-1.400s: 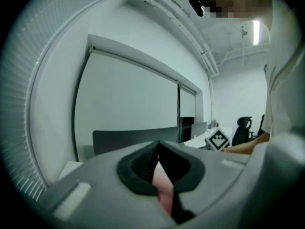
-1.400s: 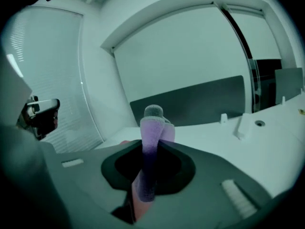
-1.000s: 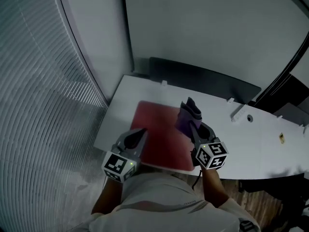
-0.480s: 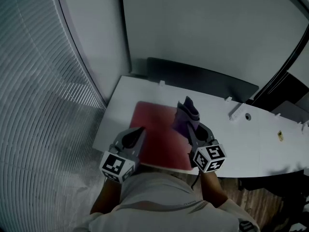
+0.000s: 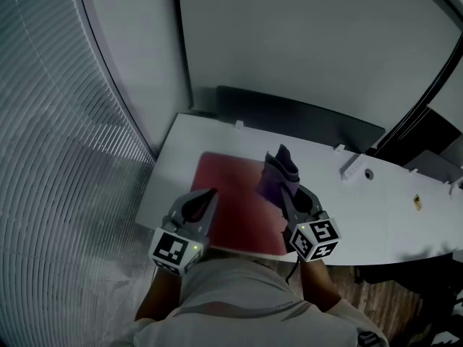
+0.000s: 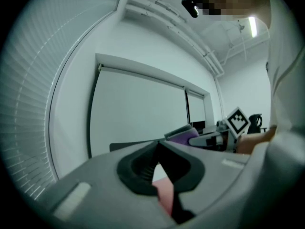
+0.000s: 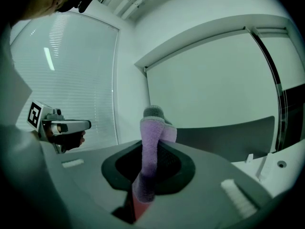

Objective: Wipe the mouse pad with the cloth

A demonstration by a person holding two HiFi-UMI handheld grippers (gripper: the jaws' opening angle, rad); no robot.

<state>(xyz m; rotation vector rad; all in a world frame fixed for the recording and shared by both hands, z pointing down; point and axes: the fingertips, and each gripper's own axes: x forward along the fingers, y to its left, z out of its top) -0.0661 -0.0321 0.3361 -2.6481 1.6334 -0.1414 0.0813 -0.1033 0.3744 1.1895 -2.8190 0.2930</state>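
- Your left tool (image 5: 208, 196) sits at the near left corner of a dark red rectangular mouse pad (image 5: 231, 201). Its tips point away from you across the pad.
- In the left gripper view, the left tool (image 6: 158, 144) has its jaws pressed together at the tips with nothing caught between them. A strip of the mouse pad (image 6: 164, 194) shows pink below, through the gap behind the tips.
- Your right tool (image 5: 284, 194) pinches a purple fleecy cloth (image 5: 277, 173) over the right edge of the mouse pad. The loose end of the cloth rises past the tips.
- In the right gripper view, the right tool (image 7: 147, 163) grips the cloth (image 7: 151, 147) in a narrow upright fold. A grey part of the fabric shows at the top.
- The mouse pad lies flat on a long white counter (image 5: 376, 215), near its left end, with its near edge close to your body.
- A dark flat panel (image 5: 304, 121) stands along the far edge of the counter, against a pale wall.
- Pale slatted blinds (image 5: 65, 157) fill the space to your left.
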